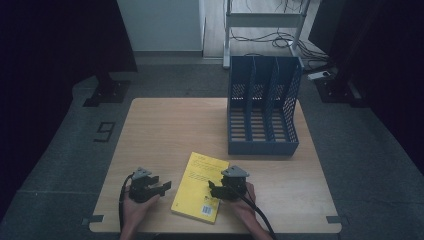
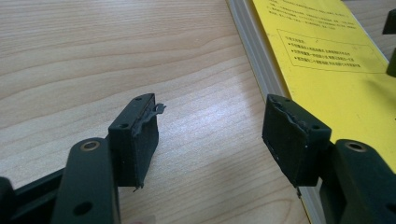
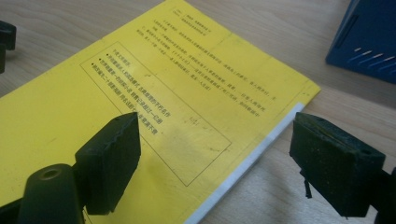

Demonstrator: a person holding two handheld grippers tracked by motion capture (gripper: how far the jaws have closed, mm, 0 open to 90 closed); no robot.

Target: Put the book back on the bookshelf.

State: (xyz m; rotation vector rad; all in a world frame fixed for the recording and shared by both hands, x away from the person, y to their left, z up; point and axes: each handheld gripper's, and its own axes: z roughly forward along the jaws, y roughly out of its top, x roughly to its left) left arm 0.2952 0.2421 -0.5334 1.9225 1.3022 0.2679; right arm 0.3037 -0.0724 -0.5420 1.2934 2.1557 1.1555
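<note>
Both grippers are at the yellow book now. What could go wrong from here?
The thin yellow paperback book lies flat on the pale wooden table, so the open right gripper, straddling its edge, may only push it. The open left gripper could nudge it askew. The blue slotted file rack stands close behind.

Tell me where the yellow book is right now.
In the high view the yellow book lies flat near the table's front edge, between the left gripper and right gripper, in front of the blue file rack.
</note>
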